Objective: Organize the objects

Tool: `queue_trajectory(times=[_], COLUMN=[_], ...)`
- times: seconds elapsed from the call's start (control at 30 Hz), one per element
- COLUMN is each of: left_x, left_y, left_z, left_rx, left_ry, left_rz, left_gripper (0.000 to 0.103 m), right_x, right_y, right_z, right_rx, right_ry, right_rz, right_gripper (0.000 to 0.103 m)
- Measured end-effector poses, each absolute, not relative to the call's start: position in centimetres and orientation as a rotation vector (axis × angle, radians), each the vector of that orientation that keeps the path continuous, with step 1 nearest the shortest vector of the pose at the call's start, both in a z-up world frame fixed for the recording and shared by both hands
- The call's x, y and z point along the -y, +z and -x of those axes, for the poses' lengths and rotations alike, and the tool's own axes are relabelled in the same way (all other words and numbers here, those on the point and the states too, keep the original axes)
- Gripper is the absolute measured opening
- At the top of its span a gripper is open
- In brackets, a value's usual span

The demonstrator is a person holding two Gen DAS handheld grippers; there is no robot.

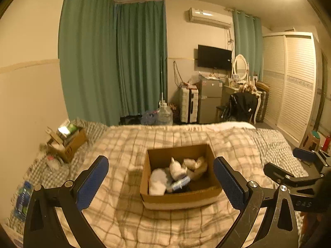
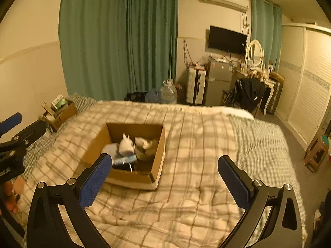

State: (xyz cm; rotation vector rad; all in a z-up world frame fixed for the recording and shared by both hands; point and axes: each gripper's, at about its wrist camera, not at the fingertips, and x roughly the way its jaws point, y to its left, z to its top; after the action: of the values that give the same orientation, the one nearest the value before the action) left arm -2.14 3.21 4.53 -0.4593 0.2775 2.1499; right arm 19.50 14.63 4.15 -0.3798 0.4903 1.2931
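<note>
Now both tools hang above the bed (image 1: 238, 142), and neither has anything in it: the left gripper (image 1: 160, 183) has its blue pads spread wide, framing the box (image 1: 180, 201) squarely, while the right gripper (image 2: 165, 177) is just as wide apart, with the box off to its left. That open cardboard box sits mid-bed on the checked quilt, flaps up, so things can drop straight in. Inside, packed toward the near-left corner, lie a white bottle (image 1: 175, 168), a pale blue cloth (image 1: 158, 180), a small tube (image 1: 181, 183) and some beige items, too blurred to name. A second box (image 1: 68, 142) rests against the wall at the bed's far left corner, well apart. My read: loose items look already gathered, so the left gripper is lined up for the box itself.
</note>
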Motion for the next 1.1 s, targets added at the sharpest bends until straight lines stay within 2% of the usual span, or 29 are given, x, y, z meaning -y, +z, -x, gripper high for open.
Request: queue_trajectory(times=[0.23,0.37,0.57,1.1], left_x=[-3.6,-3.6,-3.0,-3.6], left_y=[-1.5,-3.3,-3.4,-3.0], left_z=[1.9,2.1,2.9,2.5], left_rx=[-0.305,-0.327,-0.251,-0.282], left_ry=[2.126,2.126,2.117,2.092], left_rz=[0.522,0.549,0.578,0.564], left_gripper=[0.103,0.103,0.103,0.103], right_x=[-14.8,-14.8,-15.1,-15.3], right_y=[-1.8,-2.6,-2.9,-3.4], right_z=[-19.1,-19.7,-20.0,-19.3], right_rx=[-0.424,-0.451,-0.456,-0.447], right_ry=[1.254,1.26,1.26,1.276], right_rz=[0.351,0.306,0.313,0.357], right_gripper=[0.103,0.103,0.103,0.103])
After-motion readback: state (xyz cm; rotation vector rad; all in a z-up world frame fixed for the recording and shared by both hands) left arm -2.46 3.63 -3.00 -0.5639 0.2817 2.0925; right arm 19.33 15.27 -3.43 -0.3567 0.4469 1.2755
